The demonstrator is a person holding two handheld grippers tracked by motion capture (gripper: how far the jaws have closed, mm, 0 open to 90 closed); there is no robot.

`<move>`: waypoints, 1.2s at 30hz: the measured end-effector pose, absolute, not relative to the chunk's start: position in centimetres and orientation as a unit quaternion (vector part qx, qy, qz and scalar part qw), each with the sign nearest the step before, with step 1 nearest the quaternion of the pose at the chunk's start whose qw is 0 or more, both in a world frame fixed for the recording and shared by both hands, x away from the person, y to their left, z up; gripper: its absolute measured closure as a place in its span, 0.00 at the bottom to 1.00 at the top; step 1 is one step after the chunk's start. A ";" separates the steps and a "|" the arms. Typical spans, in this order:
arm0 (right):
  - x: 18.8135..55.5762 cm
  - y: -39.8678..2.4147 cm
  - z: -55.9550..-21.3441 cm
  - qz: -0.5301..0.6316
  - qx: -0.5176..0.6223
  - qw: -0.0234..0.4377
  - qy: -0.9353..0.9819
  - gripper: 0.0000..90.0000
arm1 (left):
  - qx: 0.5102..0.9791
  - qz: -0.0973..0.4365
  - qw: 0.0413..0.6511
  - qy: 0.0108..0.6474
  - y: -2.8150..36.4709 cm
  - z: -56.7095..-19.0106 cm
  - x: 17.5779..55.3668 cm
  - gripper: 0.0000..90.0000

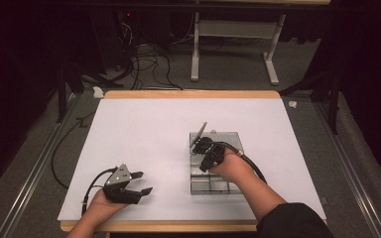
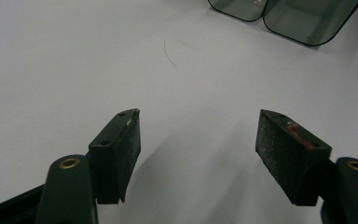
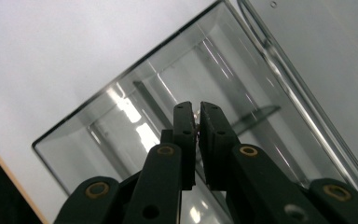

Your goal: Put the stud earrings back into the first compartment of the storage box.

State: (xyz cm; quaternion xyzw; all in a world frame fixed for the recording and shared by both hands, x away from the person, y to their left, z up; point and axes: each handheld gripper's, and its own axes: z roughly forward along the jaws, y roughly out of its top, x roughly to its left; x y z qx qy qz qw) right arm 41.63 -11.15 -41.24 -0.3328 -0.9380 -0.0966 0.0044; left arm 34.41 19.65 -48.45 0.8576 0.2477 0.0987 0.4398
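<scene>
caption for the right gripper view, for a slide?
Right hand-held gripper, jaws shut, poised over a clear plastic box on the white table.

A compartment box [image 1: 230, 138] sits right of centre on the counter [image 1: 144, 129]; the left gripper [image 1: 141, 182] rests near-left, the right gripper [image 1: 198, 144] over the box.

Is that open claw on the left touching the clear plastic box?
Apart. The high view shows the left gripper with bare white table between it and the clear box.
</scene>
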 end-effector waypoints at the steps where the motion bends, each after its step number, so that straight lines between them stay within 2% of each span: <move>1: 41.8 -10.9 -41.6 -0.094 -0.329 0.005 -0.940 0.95 | 0.858 0.099 0.440 0.247 19.7 -48.5 34.4 0.35; 10: 42.5 -10.3 -43.1 -0.072 -0.322 -0.003 -0.944 0.95 | 0.857 0.100 0.440 0.248 19.7 -48.5 34.4 0.35; 15: 42.4 -10.0 -43.2 -0.074 -0.320 -0.004 -0.944 0.89 | 0.856 0.100 0.441 0.249 19.7 -48.5 34.4 0.35; 22: 41.7 -10.6 -41.6 -0.099 -0.328 -0.009 -0.939 0.88 | 0.854 0.100 0.445 0.250 19.8 -48.4 34.4 0.35; 30: 40.7 -14.4 -39.5 -0.116 -0.357 -0.030 -0.927 0.88 | 0.854 0.099 0.445 0.252 19.8 -48.4 34.4 0.35; 36: 39.8 -19.0 -38.9 -0.124 -0.404 -0.040 -0.905 0.86 | 0.852 0.103 0.446 0.253 19.8 -48.4 34.4 0.34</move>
